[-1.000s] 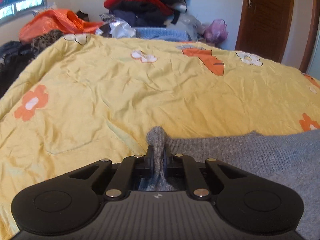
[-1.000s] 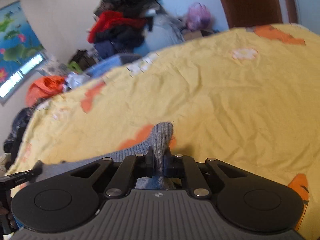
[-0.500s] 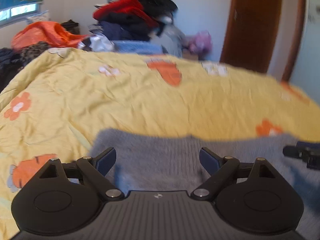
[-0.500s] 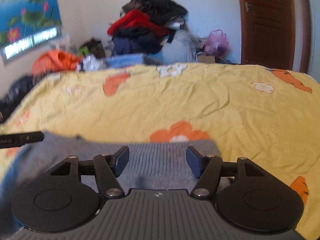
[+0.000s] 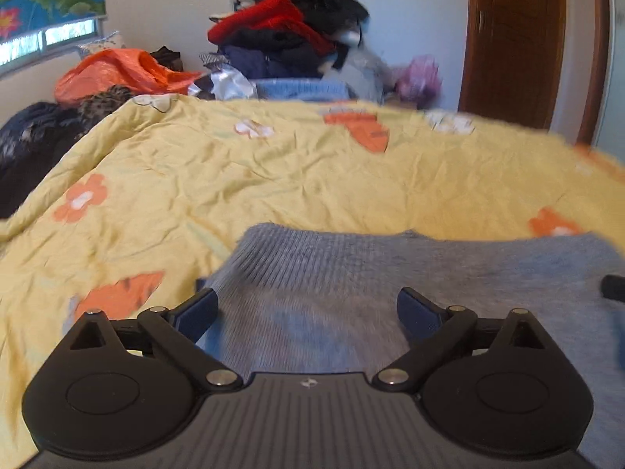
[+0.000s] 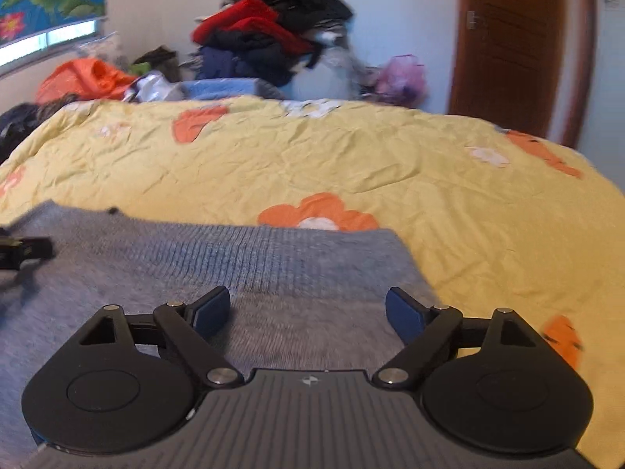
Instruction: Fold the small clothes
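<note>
The grey sweater [image 5: 390, 273] is lying flat, long axis running left to right, under the left gripper [image 5: 306, 314] and right gripper [image 6: 308, 312], both having just been opening wide, gripping nothing

Grey ribbed knit sweater [image 5: 390, 273] is motion-blurred near the camera, cut off at the right edge. Heaped dark and red clothes pile [image 6: 269, 35] is too blurred to separate items.

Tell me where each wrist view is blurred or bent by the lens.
Left wrist view: grey sweater smeared near the open left tongs; yellow quilt soft at its right edge; door bowed by fisheye. Right wrist view: sweater streaked beside the open right tongs; clothes pile hazy.
</note>
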Tool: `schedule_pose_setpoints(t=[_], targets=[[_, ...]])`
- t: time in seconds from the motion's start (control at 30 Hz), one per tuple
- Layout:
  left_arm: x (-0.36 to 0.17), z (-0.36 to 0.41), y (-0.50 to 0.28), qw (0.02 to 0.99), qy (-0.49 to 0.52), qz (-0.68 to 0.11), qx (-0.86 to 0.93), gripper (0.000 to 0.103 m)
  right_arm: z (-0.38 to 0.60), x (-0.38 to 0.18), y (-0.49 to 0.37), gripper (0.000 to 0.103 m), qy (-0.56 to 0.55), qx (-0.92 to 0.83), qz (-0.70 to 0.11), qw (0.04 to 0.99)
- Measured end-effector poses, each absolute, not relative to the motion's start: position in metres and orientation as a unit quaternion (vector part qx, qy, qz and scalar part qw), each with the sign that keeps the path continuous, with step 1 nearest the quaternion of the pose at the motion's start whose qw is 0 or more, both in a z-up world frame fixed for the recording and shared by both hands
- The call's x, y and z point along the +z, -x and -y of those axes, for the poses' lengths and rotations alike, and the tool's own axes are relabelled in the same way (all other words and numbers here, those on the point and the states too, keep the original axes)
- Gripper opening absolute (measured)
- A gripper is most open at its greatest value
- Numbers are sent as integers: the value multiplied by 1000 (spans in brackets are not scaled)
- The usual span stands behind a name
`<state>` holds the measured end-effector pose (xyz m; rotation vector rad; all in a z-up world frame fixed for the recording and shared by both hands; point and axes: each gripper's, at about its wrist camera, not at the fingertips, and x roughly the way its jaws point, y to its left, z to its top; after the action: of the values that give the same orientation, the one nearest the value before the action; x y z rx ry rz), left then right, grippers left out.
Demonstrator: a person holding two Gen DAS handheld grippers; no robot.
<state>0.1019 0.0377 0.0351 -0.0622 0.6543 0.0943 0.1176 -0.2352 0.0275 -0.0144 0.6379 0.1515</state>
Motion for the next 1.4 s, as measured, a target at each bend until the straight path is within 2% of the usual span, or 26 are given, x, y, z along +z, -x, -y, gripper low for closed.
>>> schedule_pose_setpoints(t=[0.03,0.1,0.27,0.33,0.37,0.57,0.7,0.8,0.87,1.4], targets=[[40,-41,-82,947,60,-314,36,99,237,36,-103,87,-16,92,-296,950],[41,-39,-55,946,83,-312,14,99,236,46,-75,100,-59,138,-273,950],[15,-13,-51,931,34,-364,-13,99,192,30,-61,99,8,161,-308,938],[7,-20,-51,934,31,-354,-21,102,186,17,-66,99,36,147,-331,931],[6,-22,-52,934,29,-355,-27,103,189,12,-66,102,35,148,-334,930],[6,-24,-53,933,19,-358,-36,103,197,19,-60,101,17,150,-343,927],[3,-22,-49,938,17,-345,-31,103,202,28,-47,102,-3,142,-317,938],[4,-22,-49,938,17,-344,-32,103,203,12,-51,103,31,123,-334,934],[4,-22,-49,938,17,-344,-31,103,206,4,-44,103,38,134,-310,940],[4,-23,-49,939,19,-342,-31,103,204,4,-44,103,39,133,-310,941]])
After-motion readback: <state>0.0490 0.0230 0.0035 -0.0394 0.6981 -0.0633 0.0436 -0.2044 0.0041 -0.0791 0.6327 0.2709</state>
